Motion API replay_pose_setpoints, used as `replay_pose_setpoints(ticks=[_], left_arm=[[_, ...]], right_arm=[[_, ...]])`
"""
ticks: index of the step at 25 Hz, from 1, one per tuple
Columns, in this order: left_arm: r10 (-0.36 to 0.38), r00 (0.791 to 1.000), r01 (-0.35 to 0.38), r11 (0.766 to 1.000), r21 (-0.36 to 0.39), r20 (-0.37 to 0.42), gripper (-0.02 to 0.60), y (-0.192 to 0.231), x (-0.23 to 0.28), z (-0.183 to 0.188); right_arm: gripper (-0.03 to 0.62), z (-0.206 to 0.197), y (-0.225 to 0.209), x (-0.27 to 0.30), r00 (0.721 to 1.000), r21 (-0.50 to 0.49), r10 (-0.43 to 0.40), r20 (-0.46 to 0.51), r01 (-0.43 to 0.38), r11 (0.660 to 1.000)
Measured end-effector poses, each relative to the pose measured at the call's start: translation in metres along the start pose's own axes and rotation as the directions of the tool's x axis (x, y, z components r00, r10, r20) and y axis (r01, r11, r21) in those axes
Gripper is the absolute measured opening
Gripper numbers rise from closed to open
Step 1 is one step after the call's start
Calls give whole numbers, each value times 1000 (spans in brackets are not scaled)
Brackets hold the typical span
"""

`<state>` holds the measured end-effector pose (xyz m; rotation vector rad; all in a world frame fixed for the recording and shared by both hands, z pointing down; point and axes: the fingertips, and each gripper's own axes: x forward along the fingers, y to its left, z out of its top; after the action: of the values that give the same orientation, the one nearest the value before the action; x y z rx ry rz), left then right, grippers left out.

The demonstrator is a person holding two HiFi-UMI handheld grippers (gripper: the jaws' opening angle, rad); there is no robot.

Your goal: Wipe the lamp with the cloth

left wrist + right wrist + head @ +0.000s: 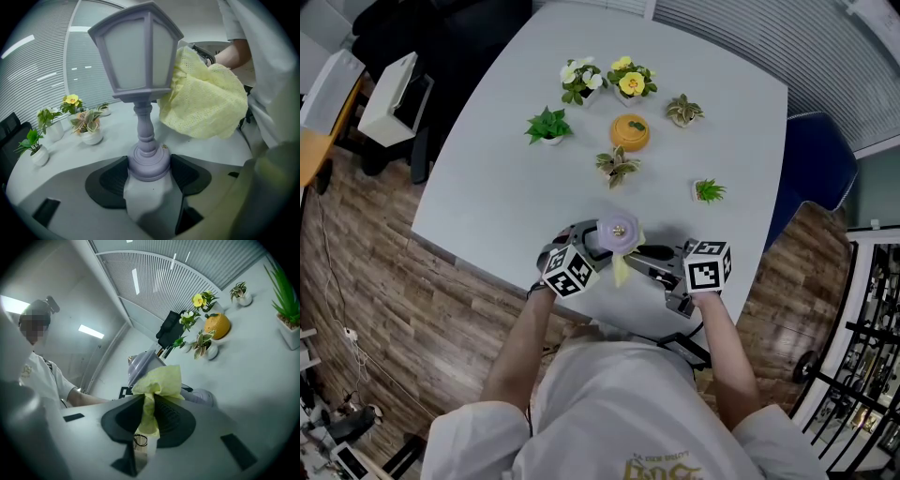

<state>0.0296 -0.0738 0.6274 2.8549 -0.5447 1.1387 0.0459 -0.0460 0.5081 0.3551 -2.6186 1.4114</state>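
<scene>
lamp [136, 79] partly behind cloth [206, 105] in right tongs [150, 414], base [149, 161] in left tongs [149, 176]

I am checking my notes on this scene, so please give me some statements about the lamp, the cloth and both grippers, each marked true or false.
1. The left gripper is shut on the base of the lamp. True.
2. The right gripper is empty. False: it is shut on the yellow cloth.
3. The lamp lies on its side. False: it is held upright.
4. The yellow cloth touches the lamp's head. True.
</scene>
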Motion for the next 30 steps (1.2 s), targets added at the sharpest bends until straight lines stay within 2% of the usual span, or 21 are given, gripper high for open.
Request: replay_pose_setpoints(ticks=[8, 17, 26, 30], left_arm=[[-1, 1000, 1, 1000, -1, 0, 296, 1, 0, -1], [-1, 1000, 1, 1000, 0, 1, 296, 0, 0, 0], [-1, 1000, 1, 1000, -2, 0, 296, 1, 0, 0], [-1, 1000, 1, 1000, -2, 0, 296, 1, 0, 0]], right_arm=[[71, 2, 18, 1, 999, -39, 54, 4, -54, 998], [71, -8, 1, 8, 998, -45, -35, -48, 32, 998], [71, -14, -3, 15, 995, -38, -29, -98, 25, 999], [71, -19, -9, 19, 990, -47, -62, -125, 57, 997]])
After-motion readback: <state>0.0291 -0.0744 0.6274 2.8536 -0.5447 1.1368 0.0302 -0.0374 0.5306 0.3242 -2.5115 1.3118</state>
